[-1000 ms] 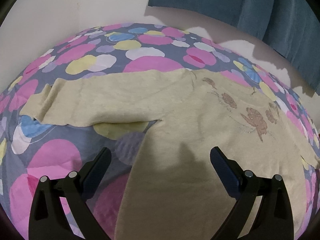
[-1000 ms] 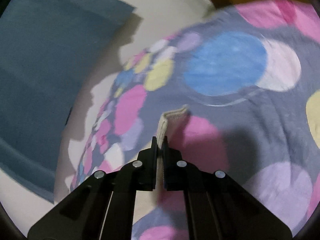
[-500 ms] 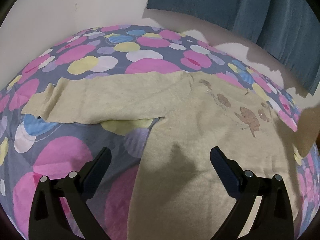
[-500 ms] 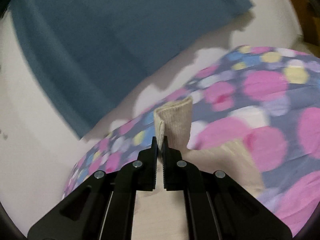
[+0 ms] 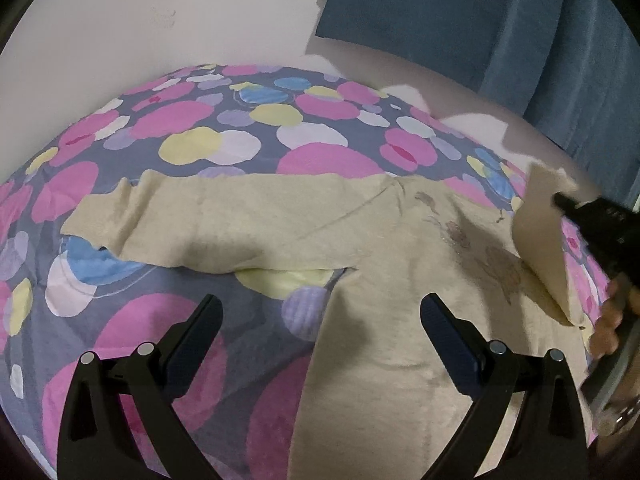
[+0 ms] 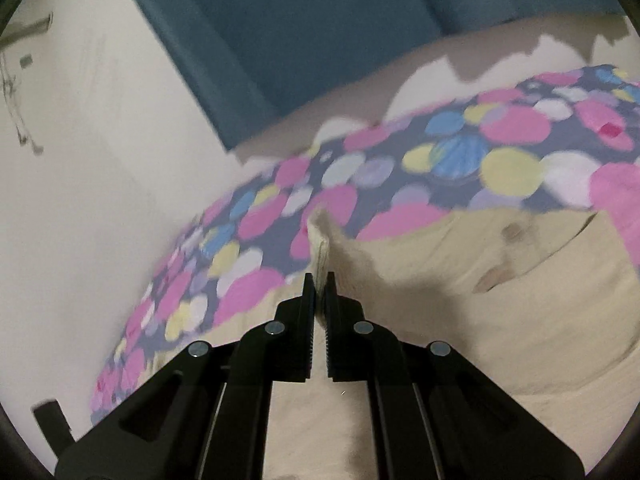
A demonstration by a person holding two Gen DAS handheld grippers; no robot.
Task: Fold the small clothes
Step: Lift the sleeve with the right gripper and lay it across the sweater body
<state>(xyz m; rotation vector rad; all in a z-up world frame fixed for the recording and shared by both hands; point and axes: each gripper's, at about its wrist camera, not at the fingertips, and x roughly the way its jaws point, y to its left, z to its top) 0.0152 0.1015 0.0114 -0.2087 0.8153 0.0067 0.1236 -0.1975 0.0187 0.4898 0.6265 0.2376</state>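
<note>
Hidden, blurred, cut off

Sweater [image 5: 400, 264] hem runs off the frame bottom; the lifted sleeve [image 5: 540, 236] covers part of its brown print. Right gripper [image 5: 560, 201] motion-blurred, its body cut by the left-wrist view's edge.

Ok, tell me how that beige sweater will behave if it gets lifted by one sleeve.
The beige sweater is probably floppy: the sleeve pinched in the right gripper bends and drapes below the jaws. It looks light, since a narrow pinch lifts the sleeve. The body would likely drag and wrinkle across the spotted bedspread.
</note>
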